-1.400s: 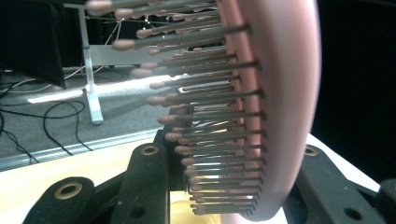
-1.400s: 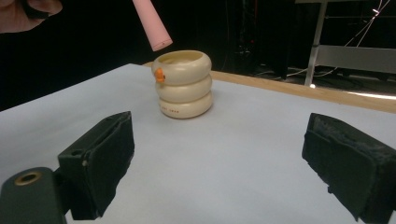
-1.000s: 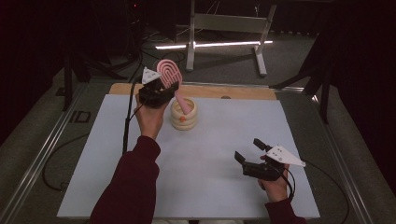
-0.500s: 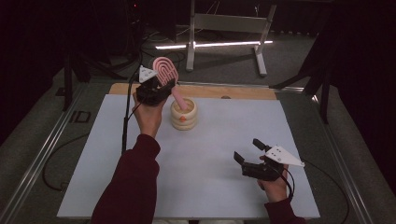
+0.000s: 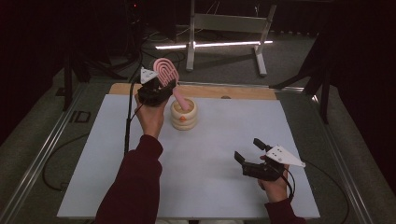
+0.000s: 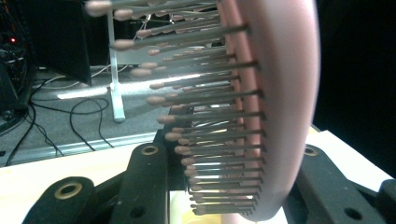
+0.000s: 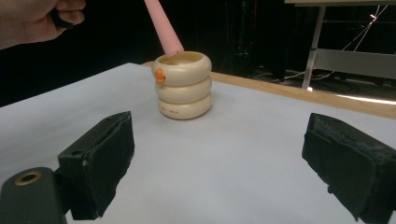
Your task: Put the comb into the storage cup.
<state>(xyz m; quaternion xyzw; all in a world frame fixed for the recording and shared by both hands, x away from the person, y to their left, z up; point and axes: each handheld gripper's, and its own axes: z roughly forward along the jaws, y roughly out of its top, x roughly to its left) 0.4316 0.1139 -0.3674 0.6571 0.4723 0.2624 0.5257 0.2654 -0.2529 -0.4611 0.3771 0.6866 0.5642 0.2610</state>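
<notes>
My right tool [image 5: 250,158] sits nearest me, at about five o'clock on the table [image 5: 116,186], low over the white sheet. Its two black jaws stand wide apart with bare table between them; it holds nothing. In the right gripper view the padded fingers [image 7: 105,158] frame the open sheet, and past them the holder [image 7: 183,85] stands upright, well apart from this tool.

Farther out, at about eleven o'clock, my left hand [image 5: 150,116] lifts the left tool [image 5: 161,88] above the table. Its jaws are clamped on the hairbrush [image 5: 166,72], gripping it low on the head, near where the handle begins. The pink head rises above the tool, tilted, and the handle slants down to about four o'clock from the tool. In the left gripper view the brush head [image 6: 280,107] stands edge-on between the jaws, its bristles [image 6: 196,116] pointing to nine o'clock in that view, each with a rounded tip.

The holder [image 5: 183,114] is a cream cup shaped like three stacked rings, with a small orange mark [image 7: 159,75] near its rim. It stands just beside the left hand, toward twelve o'clock on the table. The end of the brush handle [image 7: 163,28] meets the holder's open mouth at the rim; I cannot tell how deep it goes in.

Beyond the sheet, the wooden edge [image 5: 243,92] of the table shows at twelve o'clock.
</notes>
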